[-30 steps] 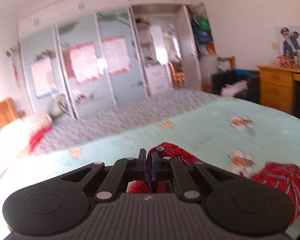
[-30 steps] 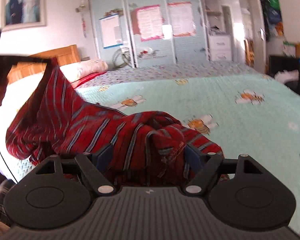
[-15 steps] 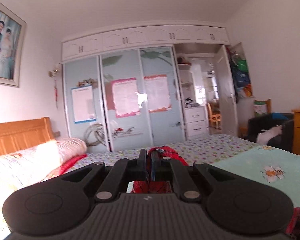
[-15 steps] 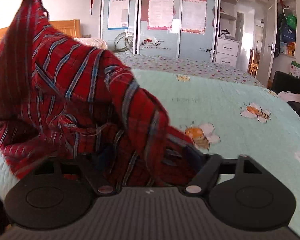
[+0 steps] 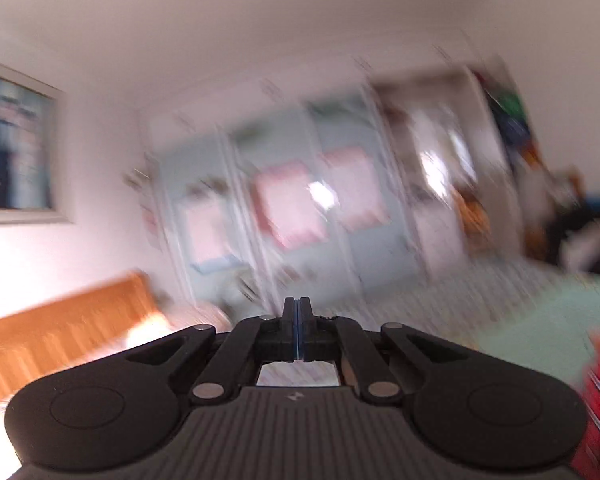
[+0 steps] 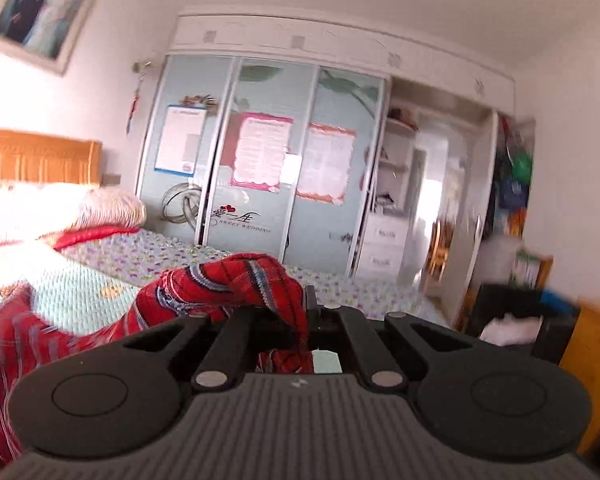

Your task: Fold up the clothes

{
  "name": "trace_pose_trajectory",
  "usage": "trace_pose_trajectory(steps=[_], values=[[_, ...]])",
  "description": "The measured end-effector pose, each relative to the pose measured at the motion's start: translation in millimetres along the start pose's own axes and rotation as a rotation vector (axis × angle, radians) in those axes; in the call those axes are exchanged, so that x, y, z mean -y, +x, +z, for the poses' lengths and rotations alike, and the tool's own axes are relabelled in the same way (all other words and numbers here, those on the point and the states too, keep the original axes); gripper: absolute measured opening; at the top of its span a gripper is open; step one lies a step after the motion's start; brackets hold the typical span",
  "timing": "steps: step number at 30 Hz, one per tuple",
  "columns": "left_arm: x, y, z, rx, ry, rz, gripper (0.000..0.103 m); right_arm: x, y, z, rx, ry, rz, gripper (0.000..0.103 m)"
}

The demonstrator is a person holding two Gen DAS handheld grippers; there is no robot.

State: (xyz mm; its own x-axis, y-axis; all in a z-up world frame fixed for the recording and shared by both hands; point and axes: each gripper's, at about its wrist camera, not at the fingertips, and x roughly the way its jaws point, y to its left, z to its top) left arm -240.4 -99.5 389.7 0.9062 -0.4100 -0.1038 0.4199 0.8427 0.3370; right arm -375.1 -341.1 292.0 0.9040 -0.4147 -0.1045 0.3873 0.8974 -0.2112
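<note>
Since the earlier frame we've lost the red striped cotton shirt (image 6: pixel 236 280) from our left gripper (image 5: pixel 297 322), now closed empty; right gripper (image 6: pixel 305 312) just clamped it, centre frame.

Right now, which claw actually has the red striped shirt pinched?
The right claw: it has just closed on the red striped shirt. The left claw is shut with no cloth between its fingers.

Both wrist views ride low behind their own gripper, facing roughly level across the bed (image 6: pixel 100 292) toward the far wardrobe (image 6: pixel 268 160). The left view is blurred and tilted. Both share wardrobe, headboard (image 5: pixel 60 340) at left and the framed picture (image 6: pixel 44 8).
</note>
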Motion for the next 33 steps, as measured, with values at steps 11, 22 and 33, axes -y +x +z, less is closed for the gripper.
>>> trace_pose_trajectory(steps=[11,22,33], values=[[92.6,75.9,-188.3,-0.51,0.179,-0.368,0.064,62.7,-42.0,-166.8,-0.405,0.319,-0.131,0.008],[90.7,143.2,-182.9,-0.481,0.123,-0.237,0.082,65.6,-77.7,-217.3,-0.37,0.636,0.008,0.078],[124.7,171.2,-264.2,-0.799,0.065,-0.333,0.012,11.2,28.1,-245.5,-0.576,0.59,0.119,0.046]])
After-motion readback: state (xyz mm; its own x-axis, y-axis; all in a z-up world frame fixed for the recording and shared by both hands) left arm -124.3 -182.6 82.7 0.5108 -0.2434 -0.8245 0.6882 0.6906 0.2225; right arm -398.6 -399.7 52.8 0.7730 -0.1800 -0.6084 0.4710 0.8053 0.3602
